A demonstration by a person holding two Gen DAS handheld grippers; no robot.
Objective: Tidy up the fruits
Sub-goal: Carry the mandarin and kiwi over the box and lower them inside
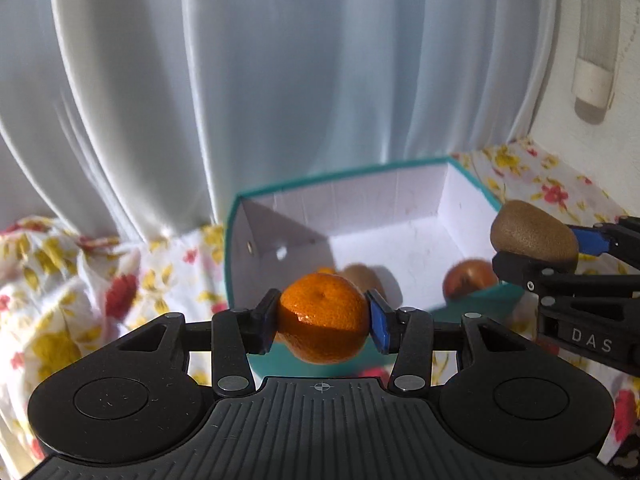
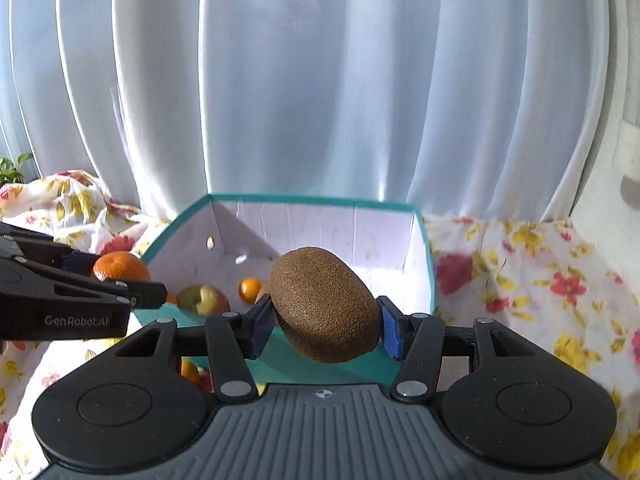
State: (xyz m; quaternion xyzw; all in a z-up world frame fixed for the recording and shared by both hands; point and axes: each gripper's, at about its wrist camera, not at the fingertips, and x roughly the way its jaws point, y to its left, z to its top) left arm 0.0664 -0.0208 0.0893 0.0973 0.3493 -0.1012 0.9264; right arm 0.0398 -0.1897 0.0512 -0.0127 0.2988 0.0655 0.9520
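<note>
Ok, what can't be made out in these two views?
- Box floor, left view: orange hides part; fruit behind it blurred.
- Box floor, right view: kiwi covers the middle.
- Fruit outside the box, right view: mostly behind right gripper.
- Left gripper: nothing hidden.

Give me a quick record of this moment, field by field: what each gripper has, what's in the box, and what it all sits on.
left gripper: shut on the mandarin, held in the air in front of the box
right gripper: shut on the kiwi, also held in the air before the box
box: teal outside, white inside, open top
box contents: an apple, a small orange fruit, maybe more, partly hidden
surface: floral cloth
background: white curtain
</note>
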